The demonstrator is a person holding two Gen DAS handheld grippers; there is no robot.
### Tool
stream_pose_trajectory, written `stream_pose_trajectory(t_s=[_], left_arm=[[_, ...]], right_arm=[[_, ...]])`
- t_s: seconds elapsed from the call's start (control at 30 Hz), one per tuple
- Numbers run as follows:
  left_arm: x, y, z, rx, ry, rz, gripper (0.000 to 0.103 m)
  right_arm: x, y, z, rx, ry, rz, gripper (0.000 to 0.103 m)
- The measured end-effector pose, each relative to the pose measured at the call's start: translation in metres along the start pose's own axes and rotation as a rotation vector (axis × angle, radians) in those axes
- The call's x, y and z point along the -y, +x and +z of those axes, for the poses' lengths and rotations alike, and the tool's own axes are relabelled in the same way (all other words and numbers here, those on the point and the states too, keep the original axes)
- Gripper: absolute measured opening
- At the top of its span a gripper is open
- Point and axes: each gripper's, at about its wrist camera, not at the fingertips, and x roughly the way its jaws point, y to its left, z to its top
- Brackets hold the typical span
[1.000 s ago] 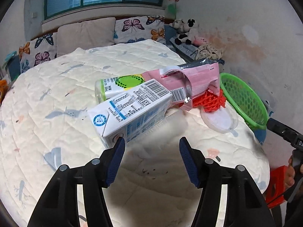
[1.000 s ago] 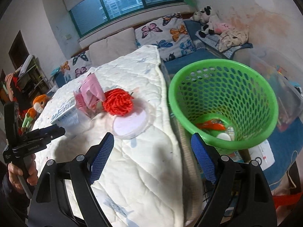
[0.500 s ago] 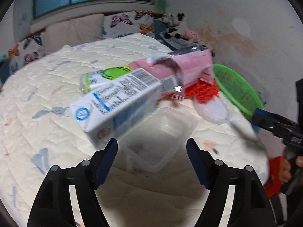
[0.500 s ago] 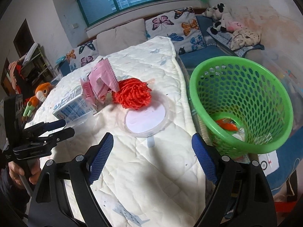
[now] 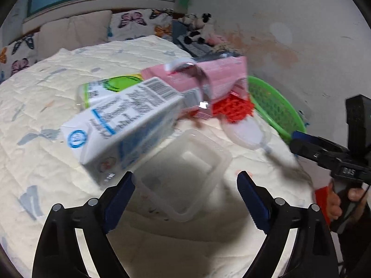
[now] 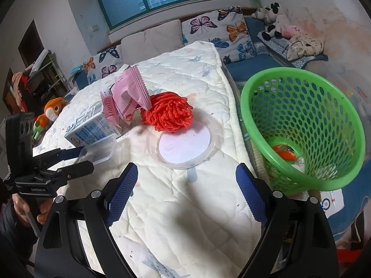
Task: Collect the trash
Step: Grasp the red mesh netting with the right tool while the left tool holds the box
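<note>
A clear plastic tub [image 5: 185, 169] lies on the white quilt between the fingers of my left gripper [image 5: 185, 178]; its jaws are opening and the pads stand clear of the tub. A milk carton [image 5: 120, 125] leans against it, with a green-labelled bottle [image 5: 104, 88], a pink wrapper [image 5: 208, 78] and a red mesh ball [image 5: 231, 108] behind. My right gripper [image 6: 186, 171], jaws opening and empty, hovers just before a round clear lid [image 6: 185, 143]. The green basket [image 6: 289, 69] stands to its right beside the bed.
The basket holds an orange scrap [image 6: 285, 153] and some white bits. Butterfly pillows [image 6: 220, 27] line the far end of the bed. Plush toys [image 6: 278, 23] sit at the back right, an orange one [image 6: 53, 111] at the left. The quilt's edge [image 6: 234, 125] drops off beside the basket.
My left gripper's jaws have spread wide and it has tipped down, so the clear tub now lies between its fingers. My right gripper has shifted left from the basket toward the round lid.
</note>
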Motion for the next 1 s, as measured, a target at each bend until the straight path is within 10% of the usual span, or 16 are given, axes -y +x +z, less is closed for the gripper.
stream_pose_trajectory(t_s=[0.17, 0.63, 1.0], left_arm=[[0.016, -0.007, -0.003, 0.014, 0.059, -0.058, 0.086], [0.03, 0.017, 0.006, -0.016, 0.242, 0.093, 0.09], [0.029, 0.012, 0.002, -0.004, 0.22, 0.062, 0.061]], right_arm=[[0.005, 0.001, 0.004, -0.004, -0.007, -0.012, 0.087], [0.008, 0.023, 0.01, -0.075, -0.058, 0.022, 0.088], [-0.005, 0.048, 0.025, -0.115, -0.141, 0.035, 0.095]])
